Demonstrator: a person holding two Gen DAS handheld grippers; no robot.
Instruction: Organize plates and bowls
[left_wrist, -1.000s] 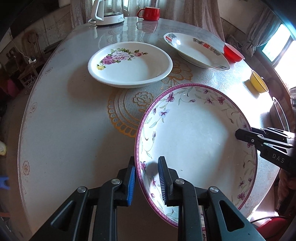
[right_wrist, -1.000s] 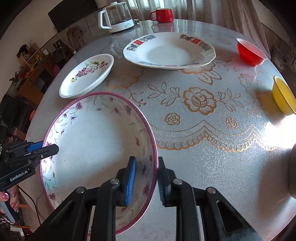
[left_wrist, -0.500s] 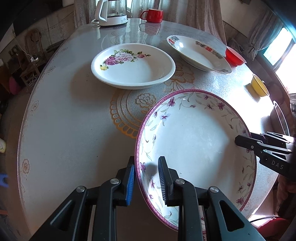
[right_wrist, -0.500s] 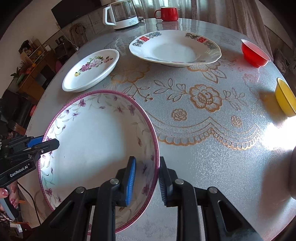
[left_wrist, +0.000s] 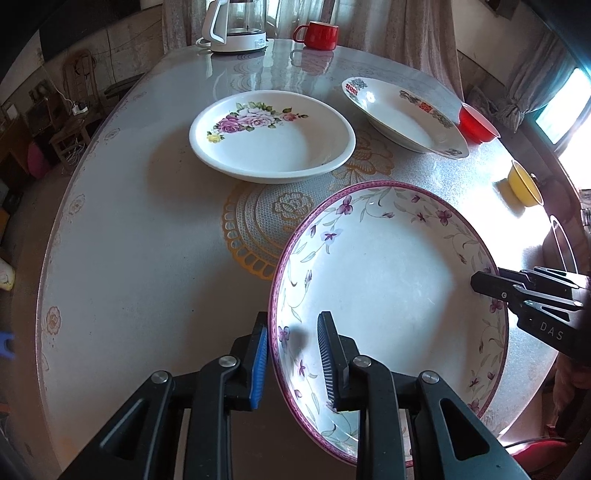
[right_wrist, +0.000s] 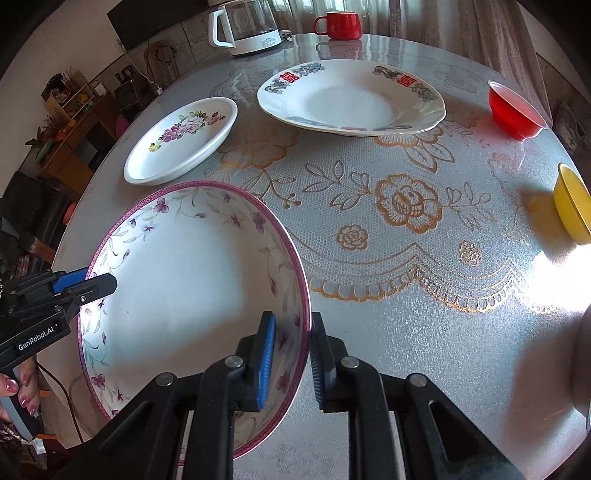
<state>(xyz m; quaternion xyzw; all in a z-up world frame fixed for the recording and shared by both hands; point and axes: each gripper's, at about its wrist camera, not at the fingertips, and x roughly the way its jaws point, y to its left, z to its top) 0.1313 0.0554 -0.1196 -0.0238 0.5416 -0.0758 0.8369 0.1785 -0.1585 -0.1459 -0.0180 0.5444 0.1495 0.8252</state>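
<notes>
**Both your grippers are on the purple-rimmed plate**

Your left gripper (left_wrist: 291, 360) has its jaws narrow around the near-left rim of the purple-rimmed plate (left_wrist: 388, 280), one pad outside, one inside. Honestly can't tell if the pads actually press on it, there looks to be a sliver of gap. Your right gripper (right_wrist: 291, 360) straddles the opposite rim, and its jaws have just been closing with that rim between them; same story, contact isn't clear. The plate is empty and sits at the near edge of the table (left_wrist: 147, 236), tilted a bit.

Further out, the rose plate (left_wrist: 271, 134) is empty, well apart from yours. Beyond it on the right is the wavy-edged plate (right_wrist: 351, 98) with red characters, also empty. A red bowl (right_wrist: 515, 110) and a yellow bowl (right_wrist: 572, 203) sit along the right edge, nothing visible in them.

At the far end are a kettle (right_wrist: 247, 26) and red mug (right_wrist: 340, 24). The table is round with a gold floral lace pattern. Curtains (left_wrist: 406, 29) hang behind, with shelves (right_wrist: 70, 122) at left
</notes>
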